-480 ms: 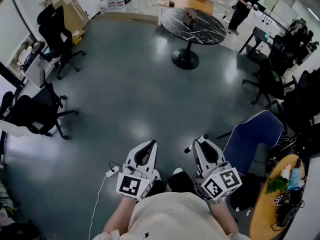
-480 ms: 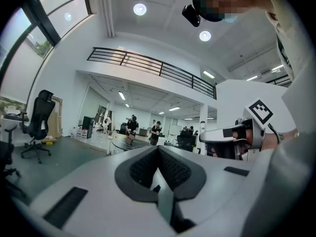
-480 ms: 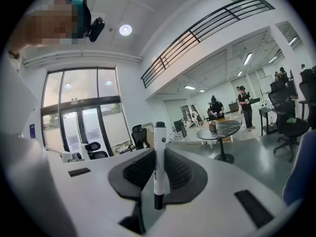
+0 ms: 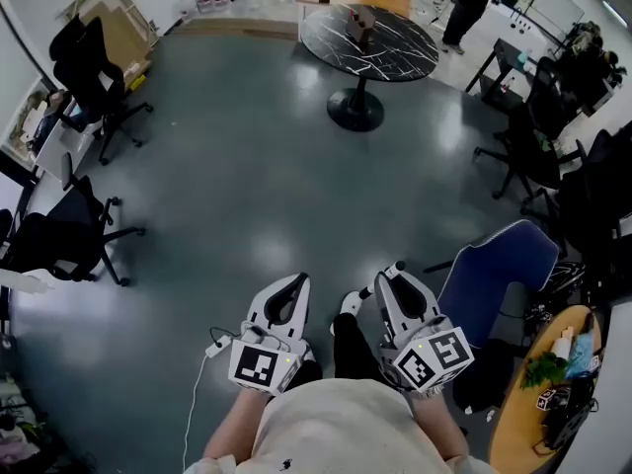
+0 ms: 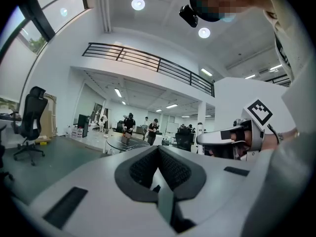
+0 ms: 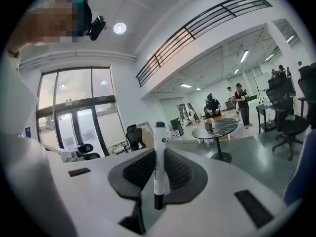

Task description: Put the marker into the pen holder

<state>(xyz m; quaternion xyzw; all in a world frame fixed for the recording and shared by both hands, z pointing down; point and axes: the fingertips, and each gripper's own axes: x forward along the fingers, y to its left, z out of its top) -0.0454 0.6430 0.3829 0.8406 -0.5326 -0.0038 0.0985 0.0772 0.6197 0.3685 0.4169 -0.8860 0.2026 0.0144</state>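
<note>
White marker (image 6: 159,168) sits pinched in my right gripper (image 6: 158,154), left gripper (image 5: 159,152) closed empty, both facing the marble table (image 4: 397,55).

Even, diffuse indoor lighting. In the head view the glossy grey floor (image 4: 247,205) carries soft pale reflections of overhead lights, and the shadow under the round table (image 4: 367,42) is faint; straight lines bow toward the edges. Both gripper views show strong fisheye curvature inside a black circular vignette. A ceiling lamp (image 5: 138,4) and a second round lamp (image 6: 119,28) bloom slightly, and daylight enters at a window (image 5: 29,31). The marker (image 6: 159,167) is sharp, while the distant room appears slightly hazy.
</note>
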